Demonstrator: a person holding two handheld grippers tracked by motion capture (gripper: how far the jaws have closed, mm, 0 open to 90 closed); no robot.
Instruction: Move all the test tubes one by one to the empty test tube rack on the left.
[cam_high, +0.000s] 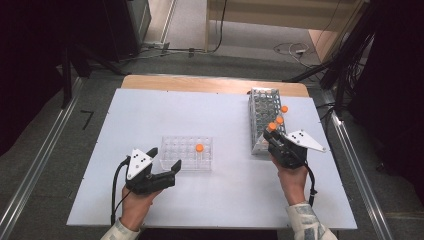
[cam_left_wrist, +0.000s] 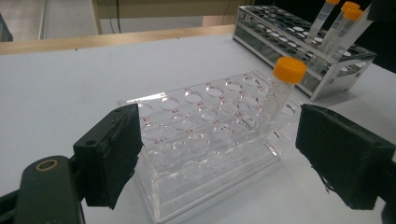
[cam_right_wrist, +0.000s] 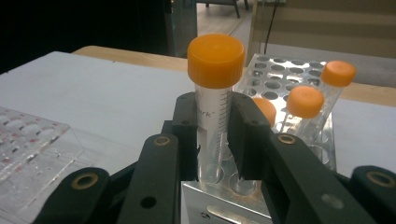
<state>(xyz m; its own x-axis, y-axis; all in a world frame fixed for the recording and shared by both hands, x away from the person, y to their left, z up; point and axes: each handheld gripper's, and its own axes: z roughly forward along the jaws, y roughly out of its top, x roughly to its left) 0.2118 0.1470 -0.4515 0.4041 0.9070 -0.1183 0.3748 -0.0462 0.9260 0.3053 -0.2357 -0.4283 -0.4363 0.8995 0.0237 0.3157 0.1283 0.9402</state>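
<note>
White table top on a wooden board whose edge shows along the far side. Directly on it: a clear plastic tube rack near the front left of centre, and a metal tube rack toward the right, lying lengthwise front to back. The two racks stand well apart
</note>
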